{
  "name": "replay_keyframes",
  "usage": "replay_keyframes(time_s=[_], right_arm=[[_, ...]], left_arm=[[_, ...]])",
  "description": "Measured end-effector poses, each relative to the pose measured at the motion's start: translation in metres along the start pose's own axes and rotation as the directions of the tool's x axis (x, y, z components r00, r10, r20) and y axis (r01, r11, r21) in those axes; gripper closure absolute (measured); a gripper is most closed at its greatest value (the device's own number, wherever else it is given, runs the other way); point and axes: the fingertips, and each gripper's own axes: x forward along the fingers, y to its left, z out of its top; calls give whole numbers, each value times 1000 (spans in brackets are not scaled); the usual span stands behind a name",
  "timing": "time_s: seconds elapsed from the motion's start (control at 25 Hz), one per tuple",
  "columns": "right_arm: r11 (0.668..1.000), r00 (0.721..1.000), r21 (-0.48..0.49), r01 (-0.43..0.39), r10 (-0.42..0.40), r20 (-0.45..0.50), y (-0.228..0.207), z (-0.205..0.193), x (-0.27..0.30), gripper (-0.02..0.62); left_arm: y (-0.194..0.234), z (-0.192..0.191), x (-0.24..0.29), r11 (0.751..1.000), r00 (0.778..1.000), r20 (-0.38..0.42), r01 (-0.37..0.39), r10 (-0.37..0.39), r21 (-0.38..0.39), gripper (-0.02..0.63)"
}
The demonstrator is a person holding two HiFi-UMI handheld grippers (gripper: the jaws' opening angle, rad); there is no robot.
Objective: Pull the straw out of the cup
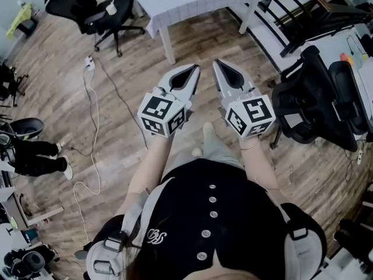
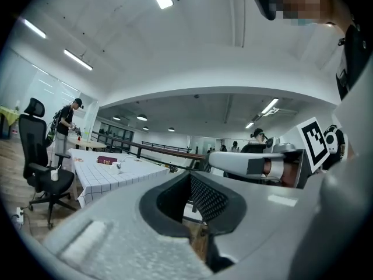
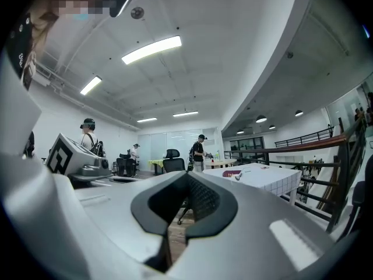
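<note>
Both my tongs are out in front of me, level, side by side over the wood floor [image 1: 70, 98], not touching anything. Left tongs [image 1: 194, 69] are clenched: in the left gripper view the tips [image 2: 190, 176] meet, w/ nothing between them. Right tongs [image 1: 216, 63] are clenched too: in the right gripper view the tips [image 3: 186, 176] are together and empty. Each pair shows in the other's view, the right tongs [image 2: 256, 163] at the right and the left tongs [image 3: 76, 156] at the left, near each other but apart.

The desk [image 1: 198, 4] w/ the white checked cloth is ahead of me, well apart from both tongs. On its top, back from the near edge, is a small pale thing w/ a thin stalk [image 2: 120, 166], just beside a dark red box [image 2: 106, 160]. That's prob. the cup w/ the straw in it, but it's too small to be sure. The right gripper view shows the same box [image 3: 232, 172] w/ the thin bit next to it; can't tell which corner it's closer to.

A black chair [image 1: 96, 7] stands left of the desk, w/ a small white thing [image 2: 54, 175] on its seat. A white cable [image 1: 93, 98] runs over the floor on my left. A person [image 2: 65, 127] stands at another table further back.
</note>
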Motion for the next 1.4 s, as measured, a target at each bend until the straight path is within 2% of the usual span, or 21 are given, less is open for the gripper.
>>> replay_keyframes(time_s=[0.2,0.44,1.08,1.4], right_arm=[[1000,1000,10,-7,8,-29,-13,-14,26,594],[1000,998,12,-10,10,-60,-51,-27,75,595],[999,997,26,-30,32,-74,-200,-17,222,594],[998,995,58,-27,32,-96,-245,-24,258,594]], left_arm=[[25,-6,17,1000,1000,-9,-11,11,-11,604],[69,-4,54,1000,1000,-7,-17,17,-20,604],[181,27,229,1000,999,-20,-30,30,-1,604],[207,20,276,999,998,-54,-40,39,-25,604]])
